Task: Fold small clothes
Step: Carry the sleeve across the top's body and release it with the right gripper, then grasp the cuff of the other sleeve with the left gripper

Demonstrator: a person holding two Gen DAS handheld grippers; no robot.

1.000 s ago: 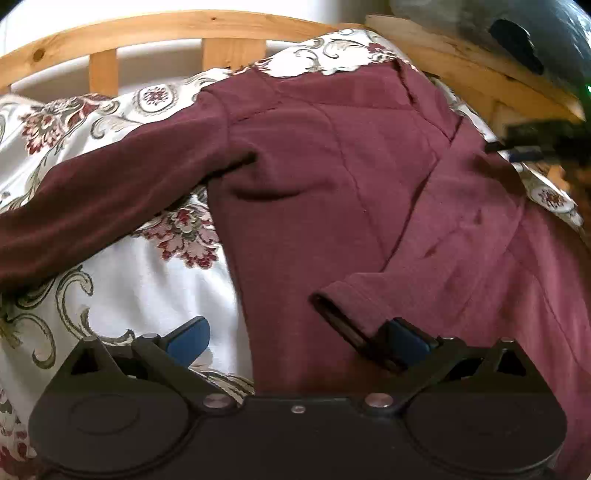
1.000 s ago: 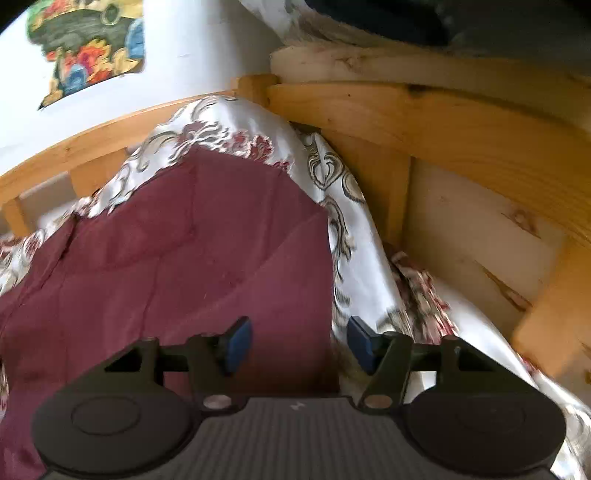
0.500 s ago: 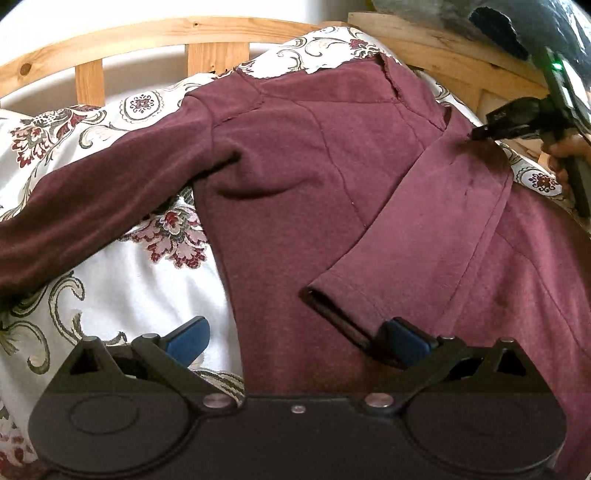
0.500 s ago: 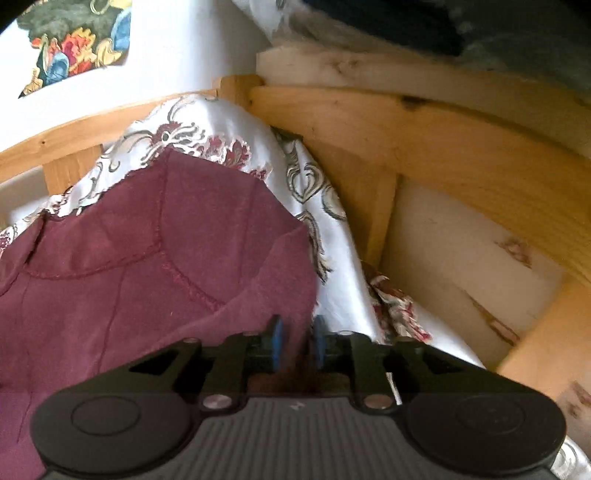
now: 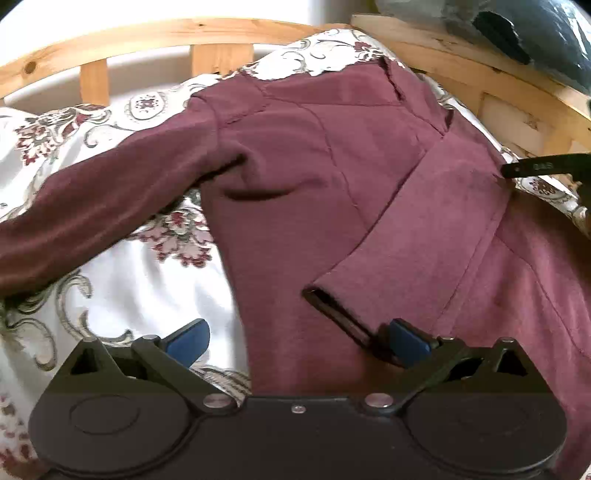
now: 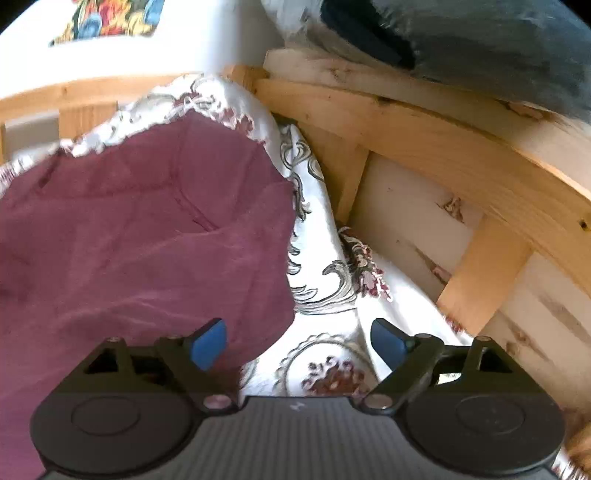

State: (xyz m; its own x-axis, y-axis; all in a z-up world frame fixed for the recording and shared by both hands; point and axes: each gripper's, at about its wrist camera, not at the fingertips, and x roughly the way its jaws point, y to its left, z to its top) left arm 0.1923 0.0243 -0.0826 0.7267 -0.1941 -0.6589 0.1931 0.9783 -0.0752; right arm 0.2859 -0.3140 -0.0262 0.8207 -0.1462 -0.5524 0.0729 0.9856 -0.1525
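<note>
A maroon long-sleeved top [image 5: 332, 192] lies on a floral bedsheet [image 5: 147, 280]. Its right sleeve is folded across the body, with the cuff [image 5: 332, 295] near my left gripper's right finger. Its left sleeve [image 5: 92, 214] stretches out to the left. My left gripper [image 5: 295, 341] is open over the top's lower body and holds nothing. My right gripper [image 6: 299, 341] is open at the top's right edge [image 6: 184, 240], above the sheet. It also shows in the left wrist view [image 5: 546, 166] at the right side.
A wooden bed rail [image 5: 155, 40] runs along the back and a wooden frame [image 6: 443, 166] stands close on the right. A dark bundle [image 6: 461, 40] rests on top of the frame. A colourful picture [image 6: 110, 18] hangs on the wall.
My right gripper shut on the top's right edge half a second ago, and has now opened and let it go. My left gripper stayed open and shifted slightly.
</note>
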